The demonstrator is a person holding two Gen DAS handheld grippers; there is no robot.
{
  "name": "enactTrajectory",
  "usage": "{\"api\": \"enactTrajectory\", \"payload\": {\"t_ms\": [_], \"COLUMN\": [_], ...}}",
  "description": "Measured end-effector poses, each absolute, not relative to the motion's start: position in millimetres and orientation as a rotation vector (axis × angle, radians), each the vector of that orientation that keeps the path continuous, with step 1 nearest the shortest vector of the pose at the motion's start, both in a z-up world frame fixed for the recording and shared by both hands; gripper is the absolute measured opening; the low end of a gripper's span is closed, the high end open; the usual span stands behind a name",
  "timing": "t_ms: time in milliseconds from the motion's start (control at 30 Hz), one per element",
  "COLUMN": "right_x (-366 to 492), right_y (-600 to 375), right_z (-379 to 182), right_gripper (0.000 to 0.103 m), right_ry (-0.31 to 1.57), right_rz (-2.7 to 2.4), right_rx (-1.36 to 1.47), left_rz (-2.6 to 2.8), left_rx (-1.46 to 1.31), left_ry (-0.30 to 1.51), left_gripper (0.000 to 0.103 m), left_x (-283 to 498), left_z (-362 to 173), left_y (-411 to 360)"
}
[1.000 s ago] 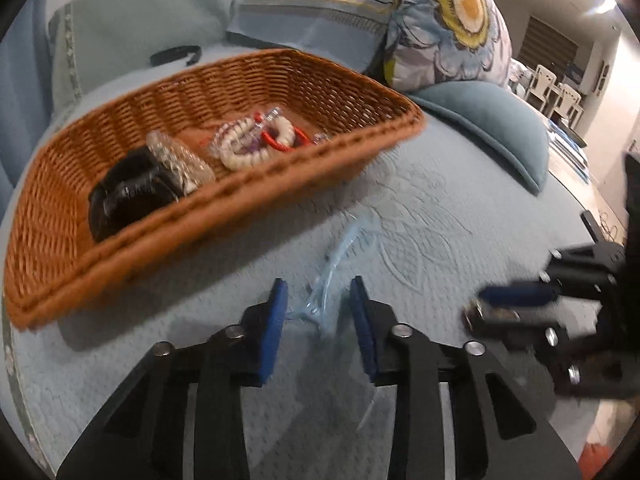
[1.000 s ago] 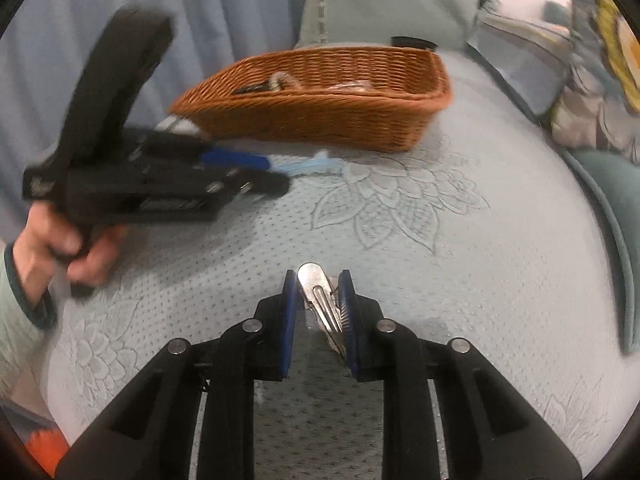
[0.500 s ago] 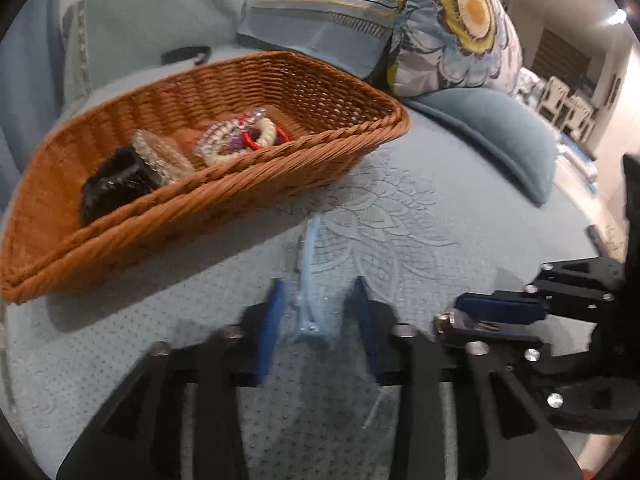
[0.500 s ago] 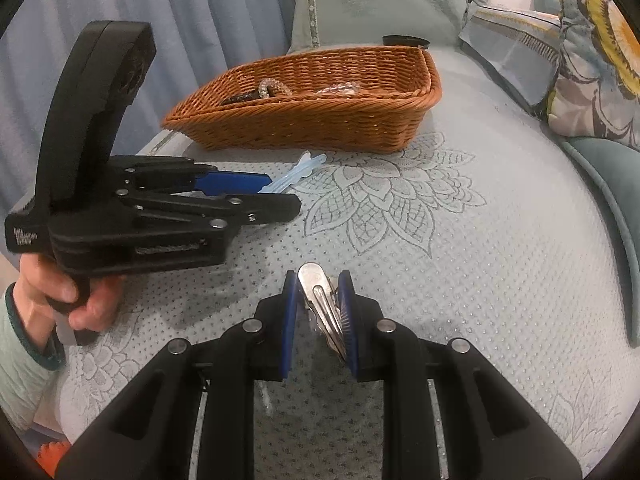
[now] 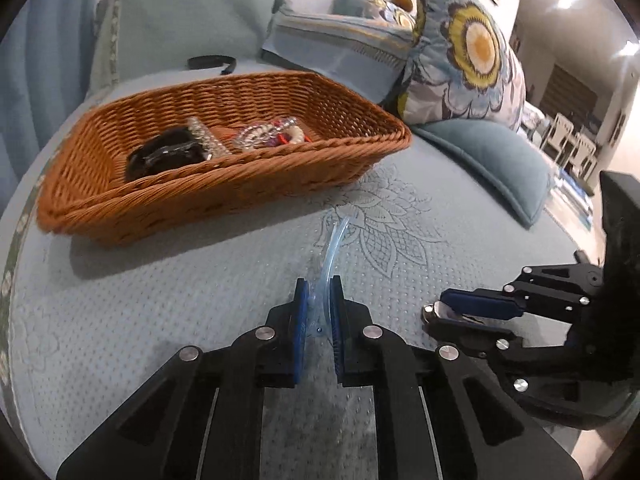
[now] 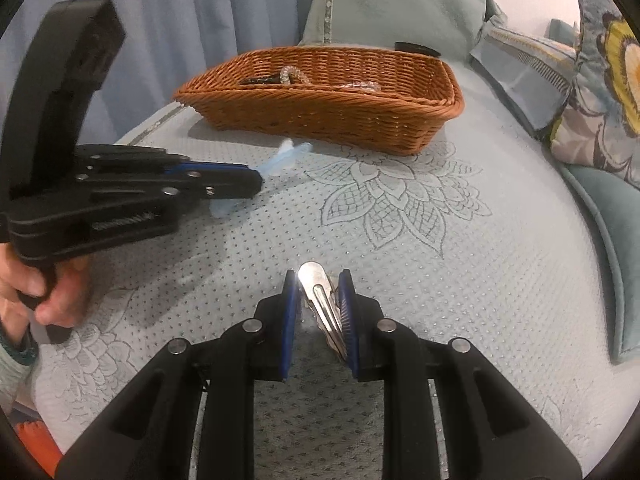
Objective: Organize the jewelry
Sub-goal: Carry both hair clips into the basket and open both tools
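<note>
A clear blue hair clip [image 5: 334, 236] curves up from the bedspread between the pads of my left gripper [image 5: 319, 286], whose jaws are closing and press on its near end. From the right wrist view, that left gripper [image 6: 256, 180] carries the blue clip [image 6: 284, 156] just in front of the wicker basket [image 6: 320, 116]. My right gripper [image 6: 318, 280] is shut on a silver hair clip [image 6: 320, 300] low over the bedspread. The basket [image 5: 224, 196] holds a black piece [image 5: 164, 156] and beaded bracelets [image 5: 260, 134].
A floral cushion [image 5: 468, 52] and a teal cushion [image 5: 492, 160] lie right of the basket. A black hair band [image 5: 210, 60] rests behind it by the pillows. A hand [image 6: 52, 296] grips the left tool. Blue curtains [image 6: 200, 12] hang at the left.
My left gripper's jaws have closed from wide apart onto the blue clip and lifted its tip off the bedspread, toward the basket. The right gripper has kept still with the silver clip.
</note>
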State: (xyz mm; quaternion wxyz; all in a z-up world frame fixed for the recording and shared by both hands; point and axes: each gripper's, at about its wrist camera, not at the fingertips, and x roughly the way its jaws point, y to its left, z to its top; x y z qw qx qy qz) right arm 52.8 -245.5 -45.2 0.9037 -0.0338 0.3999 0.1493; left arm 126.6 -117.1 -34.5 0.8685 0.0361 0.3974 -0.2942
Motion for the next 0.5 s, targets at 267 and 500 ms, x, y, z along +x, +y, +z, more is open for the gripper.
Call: {"api": "enactTrajectory", "payload": {"t_ms": [267,500], "right_x": [56.0,79.7], "right_y": [-263.9,-286.3], "right_z": [-16.3,12.3], "right_gripper": [0.014,0.014], "right_ry": [0.742,0.687], "right_rz": [0.29,0.336], "right_rx": [0.033,0.191], "left_rz": [-0.629,-0.595], "left_rx": [-0.063,-0.109], "left_ry": [0.736,0.667], "left_gripper": [0.009,0.009], "left_x": [117.1,123.9], "left_z": [-4.6,24.7], "left_y": [-84.8,-69.3]}}
